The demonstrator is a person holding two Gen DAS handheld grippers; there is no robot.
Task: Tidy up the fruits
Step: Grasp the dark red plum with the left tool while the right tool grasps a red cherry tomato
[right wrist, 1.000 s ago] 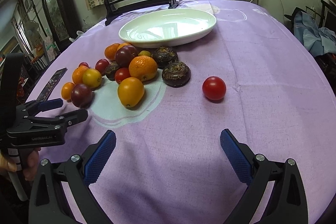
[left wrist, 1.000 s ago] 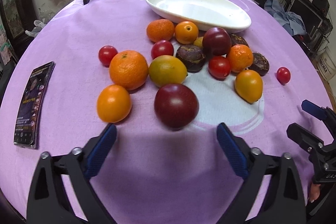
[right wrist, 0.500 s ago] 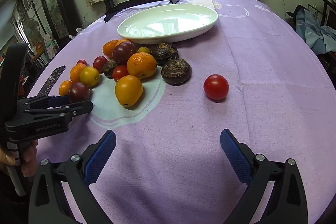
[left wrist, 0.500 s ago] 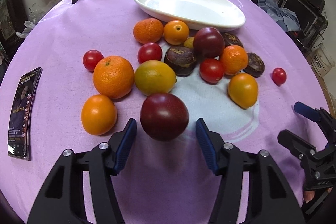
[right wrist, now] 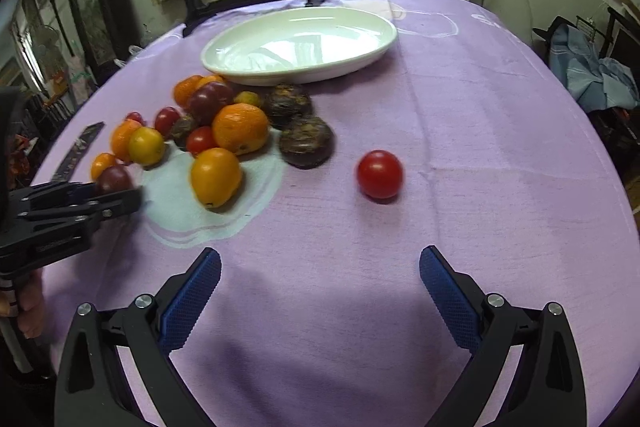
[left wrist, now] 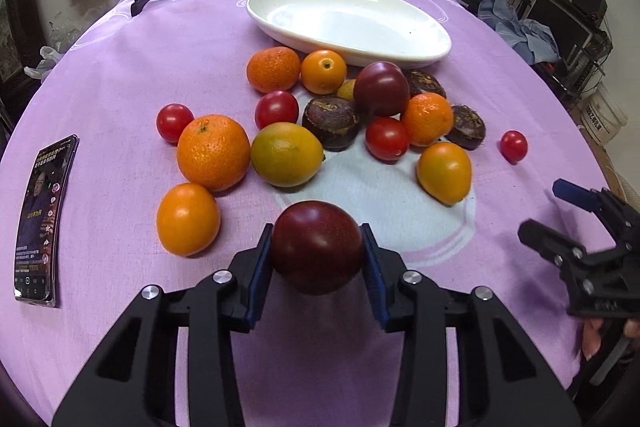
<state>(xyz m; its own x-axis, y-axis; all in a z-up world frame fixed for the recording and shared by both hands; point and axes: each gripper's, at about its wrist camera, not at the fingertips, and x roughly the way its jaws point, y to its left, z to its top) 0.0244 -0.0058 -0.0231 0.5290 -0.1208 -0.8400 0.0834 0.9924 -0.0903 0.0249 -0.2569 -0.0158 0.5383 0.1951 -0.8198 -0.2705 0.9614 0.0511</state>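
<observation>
The glossy white oval ceramic dish (left wrist: 348,23) holds nothing. Near it, the left gripper (left wrist: 318,259) is closing its 2 blue ribbed pads on a smooth, round dark-red plum (left wrist: 318,251) on the purple cloth-covered table (left wrist: 120,67). The right gripper (right wrist: 320,291) gapes wide, holding nothing.

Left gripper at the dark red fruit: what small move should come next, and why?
Probably finish the squeeze, then lift straight up. The left gripper is closing, its blue fingers against both sides of the dark red plum, which seems still on the purple cloth. The white dish beyond the pile holds nothing, a likely destination.
</observation>
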